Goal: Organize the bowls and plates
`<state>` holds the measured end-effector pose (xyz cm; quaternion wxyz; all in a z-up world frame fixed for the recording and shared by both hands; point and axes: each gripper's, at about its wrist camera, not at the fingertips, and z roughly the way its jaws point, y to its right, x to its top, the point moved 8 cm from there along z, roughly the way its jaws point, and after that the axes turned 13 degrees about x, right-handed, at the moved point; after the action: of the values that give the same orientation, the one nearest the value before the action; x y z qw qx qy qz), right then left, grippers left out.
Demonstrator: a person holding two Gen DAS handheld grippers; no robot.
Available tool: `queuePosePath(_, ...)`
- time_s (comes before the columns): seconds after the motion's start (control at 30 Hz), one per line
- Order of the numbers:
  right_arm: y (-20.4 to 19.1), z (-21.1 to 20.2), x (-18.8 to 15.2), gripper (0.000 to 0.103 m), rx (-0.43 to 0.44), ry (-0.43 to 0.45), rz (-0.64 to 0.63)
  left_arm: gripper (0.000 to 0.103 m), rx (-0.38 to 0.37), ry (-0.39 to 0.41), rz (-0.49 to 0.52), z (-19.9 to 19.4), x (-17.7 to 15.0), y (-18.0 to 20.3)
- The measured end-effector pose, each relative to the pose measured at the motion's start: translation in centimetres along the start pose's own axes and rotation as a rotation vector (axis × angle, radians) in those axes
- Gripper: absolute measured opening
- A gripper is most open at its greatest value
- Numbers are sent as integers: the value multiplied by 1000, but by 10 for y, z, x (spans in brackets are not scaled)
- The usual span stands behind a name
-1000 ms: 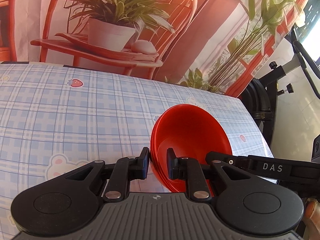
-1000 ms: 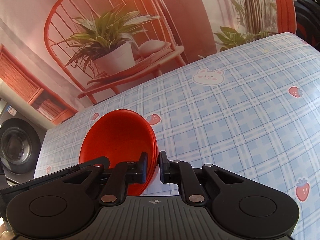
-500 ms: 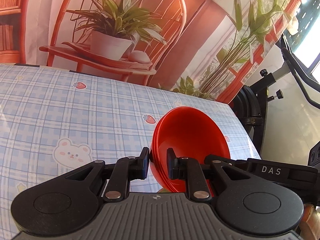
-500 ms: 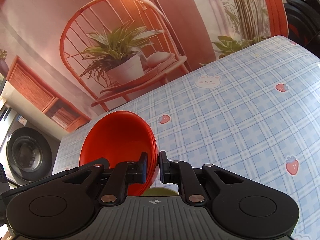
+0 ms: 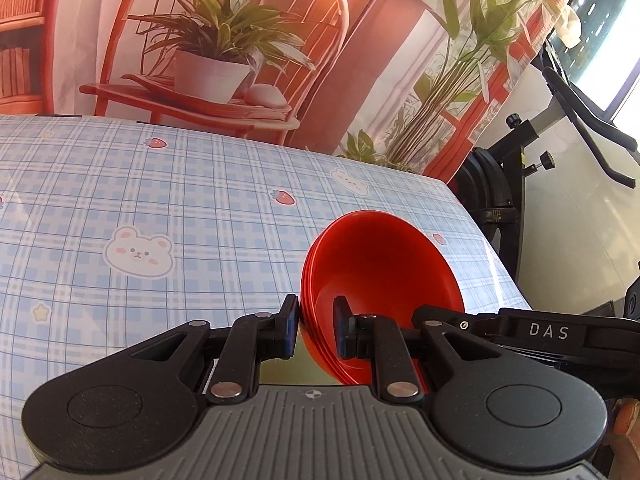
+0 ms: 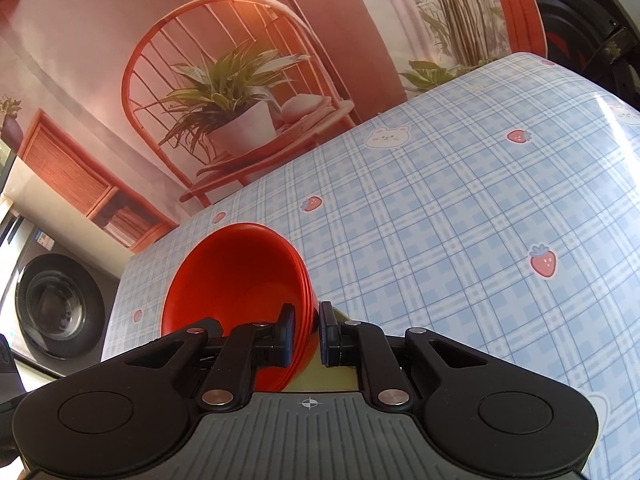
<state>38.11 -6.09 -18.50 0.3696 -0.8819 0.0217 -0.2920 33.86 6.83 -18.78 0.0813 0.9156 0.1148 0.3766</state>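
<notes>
A stack of red bowls point(image 5: 380, 272) is held between both grippers above the checked tablecloth. My left gripper point(image 5: 316, 330) is shut on the stack's left rim, one finger inside and one outside. In the right wrist view the same red bowls point(image 6: 236, 280) show, and my right gripper point(image 6: 306, 336) is shut on their right rim. The other gripper's black body point(image 5: 540, 332) reaches the bowls from the right. A yellow-green thing point(image 6: 336, 376) shows just under the bowls, mostly hidden.
The table point(image 5: 160, 200) has a blue plaid cloth with bears and strawberries. A printed backdrop of a chair and potted plant point(image 5: 216, 60) hangs behind it. An exercise bike point(image 5: 520, 160) stands at the right. A washing machine point(image 6: 56, 312) stands at the left.
Both grippers, still holding the red bowls, have risen and drawn back; more of the tablecloth shows beyond the bowls. A yellow-green thing has come into view under them.
</notes>
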Motion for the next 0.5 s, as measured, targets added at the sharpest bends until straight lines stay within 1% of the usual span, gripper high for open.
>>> queuePosePath(0.5,8,-8,-24,12,-14,-33,14,19,16,-57,35,4,-25,0)
